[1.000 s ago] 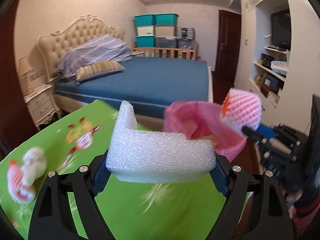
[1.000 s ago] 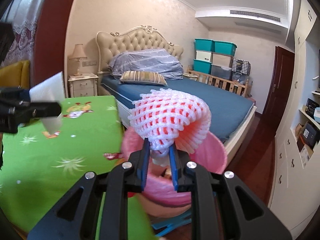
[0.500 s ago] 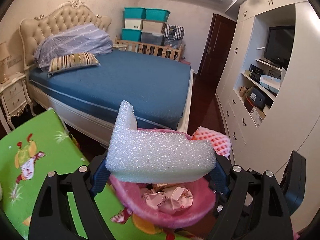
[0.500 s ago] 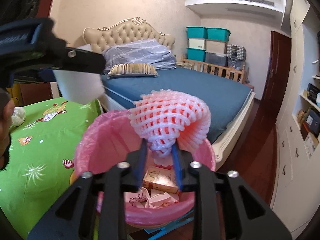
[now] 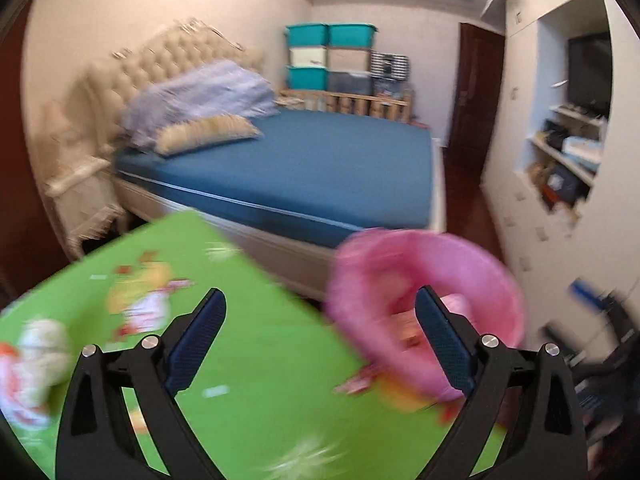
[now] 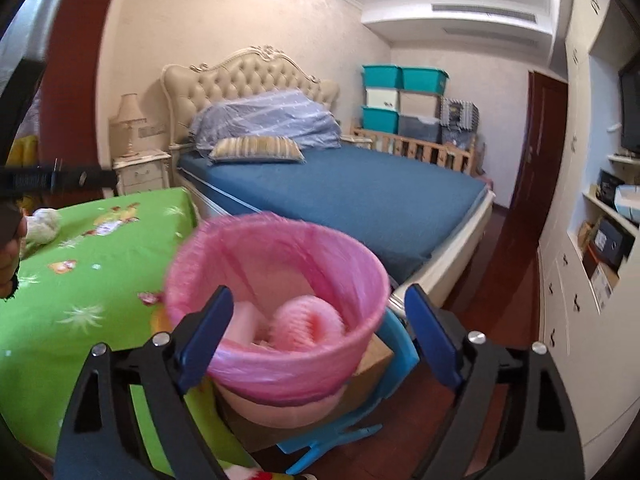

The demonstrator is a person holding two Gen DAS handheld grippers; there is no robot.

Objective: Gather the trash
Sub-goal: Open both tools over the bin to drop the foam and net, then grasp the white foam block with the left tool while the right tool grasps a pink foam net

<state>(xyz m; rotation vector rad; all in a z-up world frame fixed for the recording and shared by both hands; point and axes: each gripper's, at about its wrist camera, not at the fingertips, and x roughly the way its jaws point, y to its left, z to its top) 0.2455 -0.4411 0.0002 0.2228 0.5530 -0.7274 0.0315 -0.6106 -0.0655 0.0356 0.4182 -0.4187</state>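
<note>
Looking along the left gripper [image 5: 320, 316], the view was smeared by motion: its black arms ended in ribbed blue pads [image 5: 198, 340], the jaws were opening wide and nothing lay between them. Under them stretched a green cloth [image 5: 256, 344] with cartoon prints, its far edge running slantwise toward the bed [image 5: 304, 172], whose blue cover was smooth and flat. At the cloth's left edge sat a blurred white and red-netted lump of trash [image 5: 30, 364]. Just past the cloth's right edge stood the bin [image 5: 496, 280], round and lined with a thin pink bag, with pale scraps dimly seen inside. Dark wood floor ran between the bed and the white cabinets [image 5: 532, 208]. In the right wrist view the right gripper [image 6: 320, 312] was opening too, its blue pads [image 6: 430, 340] apart on either side of the bin's near rim [image 6: 288, 372] and pressing on nothing. The bin sat on a cardboard box [image 6: 372, 364] on a blue plastic frame [image 6: 396, 356], touching the cloth's [image 6: 88, 304] corner. Inside the crinkled bag lay a pink foam net [image 6: 308, 320], curled like a shell, and beside it a pale foam block [image 6: 246, 320]. A white crumpled wad [image 6: 44, 224] rested near the cloth's far left edge. Open floor [image 6: 508, 280] stretched right of the bin toward the door.
</note>
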